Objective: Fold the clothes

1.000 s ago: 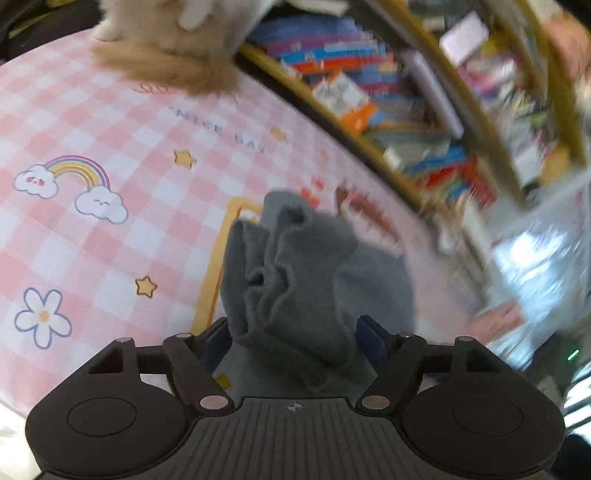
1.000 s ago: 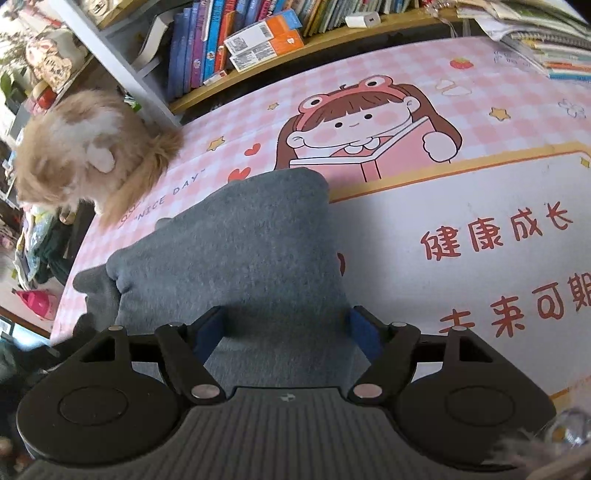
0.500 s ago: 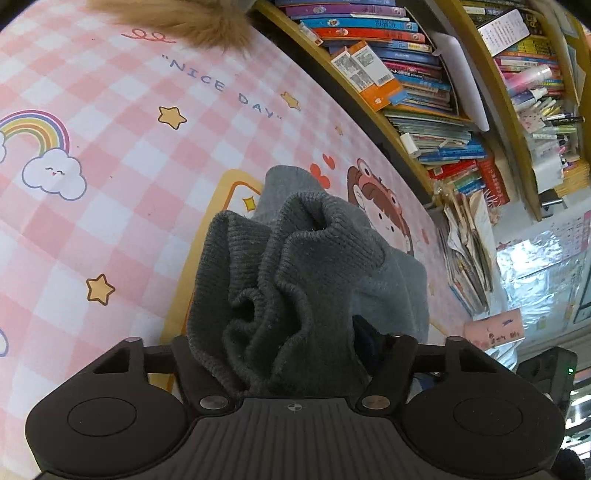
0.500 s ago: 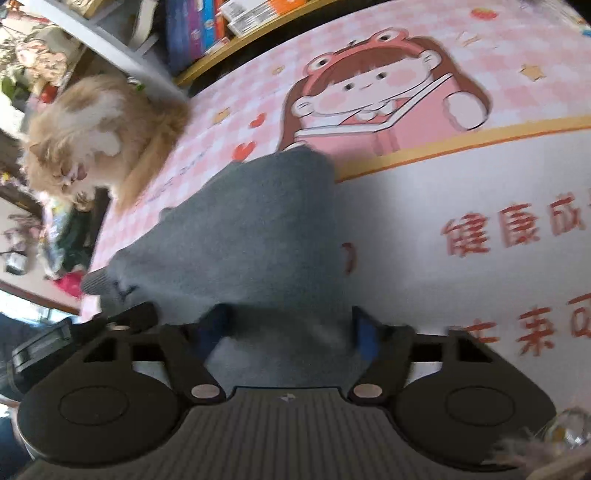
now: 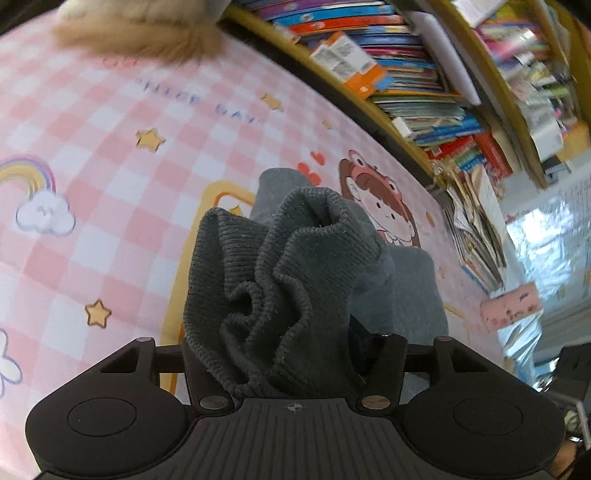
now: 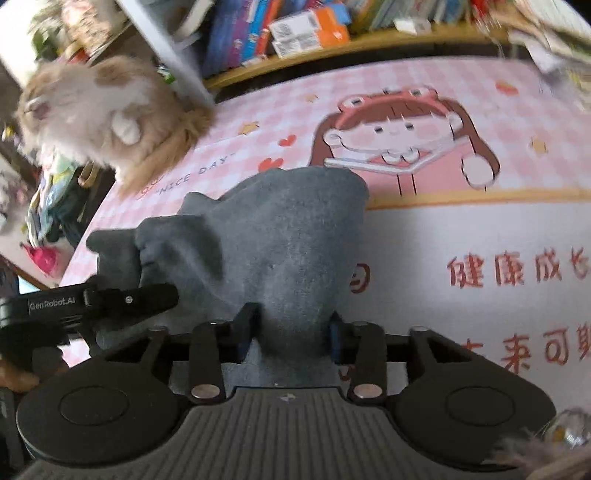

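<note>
A grey knit garment [image 5: 280, 280] lies bunched on a pink checked cartoon mat [image 5: 110, 155]. My left gripper [image 5: 284, 354] is shut on its ribbed edge, which piles up between the fingers. In the right wrist view the same garment [image 6: 280, 251] stretches forward over the mat [image 6: 443, 236]. My right gripper [image 6: 291, 332] is shut on its near edge. The left gripper [image 6: 92, 302] shows at the left of the right wrist view, close beside the cloth.
A fluffy tan cat [image 6: 99, 114] sits at the mat's far left corner; its fur [image 5: 140, 29] shows at the top of the left wrist view. Bookshelves [image 5: 424, 74] full of books run along the mat's far side.
The right gripper's jaws have closed in on the cloth. The left gripper has bunched the ribbed edge and moved in beside the right gripper.
</note>
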A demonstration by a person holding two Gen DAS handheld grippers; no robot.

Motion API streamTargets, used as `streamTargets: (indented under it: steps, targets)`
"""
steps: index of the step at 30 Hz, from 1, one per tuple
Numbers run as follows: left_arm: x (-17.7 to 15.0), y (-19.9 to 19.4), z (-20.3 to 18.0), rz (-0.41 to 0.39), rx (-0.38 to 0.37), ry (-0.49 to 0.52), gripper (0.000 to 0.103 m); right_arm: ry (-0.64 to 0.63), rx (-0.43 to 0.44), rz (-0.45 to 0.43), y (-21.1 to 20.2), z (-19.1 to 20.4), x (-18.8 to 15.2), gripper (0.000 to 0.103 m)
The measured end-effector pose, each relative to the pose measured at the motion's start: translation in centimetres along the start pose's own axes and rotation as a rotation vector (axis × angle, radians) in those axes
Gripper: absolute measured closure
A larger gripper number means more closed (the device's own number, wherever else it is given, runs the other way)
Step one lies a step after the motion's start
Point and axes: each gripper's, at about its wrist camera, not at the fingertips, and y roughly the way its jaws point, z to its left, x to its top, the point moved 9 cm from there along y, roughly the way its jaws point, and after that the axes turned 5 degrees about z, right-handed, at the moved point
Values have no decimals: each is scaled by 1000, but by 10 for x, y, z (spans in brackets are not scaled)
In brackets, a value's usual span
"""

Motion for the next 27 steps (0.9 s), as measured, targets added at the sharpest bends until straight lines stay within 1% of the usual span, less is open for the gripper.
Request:
streamTargets:
  steps: [3, 6, 7, 8, 9, 12, 15, 20, 27]
  targets:
    - [-2, 4, 5, 7, -14, -20, 44, 41, 22, 23, 7, -5, -1, 54]
    - [-4, 5, 5, -1, -19, -18, 47, 93, 52, 40, 13, -8, -3, 54]
    - [-4, 5, 4, -4, -18, -10, 48, 99, 58, 33, 12, -7, -3, 58]
    - [-5, 5, 3, -6, -18, -2, 49, 102, 63, 23, 11, -6, -3, 66]
    - [-5, 3, 1, -11, -16, 7, 51, 105, 68, 13, 9, -5, -3, 71]
    - [-5, -3, -6, -34, -18, 36, 53, 41, 30, -35, 0, 7, -4, 75]
    - [-5, -13, -13, -58, -38, 69, 53, 0, 4, -71, -9, 15, -5, 75]
    - [-4, -23, -19, -64, -64, 109, 53, 9, -7, -105, -20, 21, -9, 75]
    - [-2, -33, -16, -53, -94, 143, 52, 17, -39, -133, -26, 34, -17, 75]
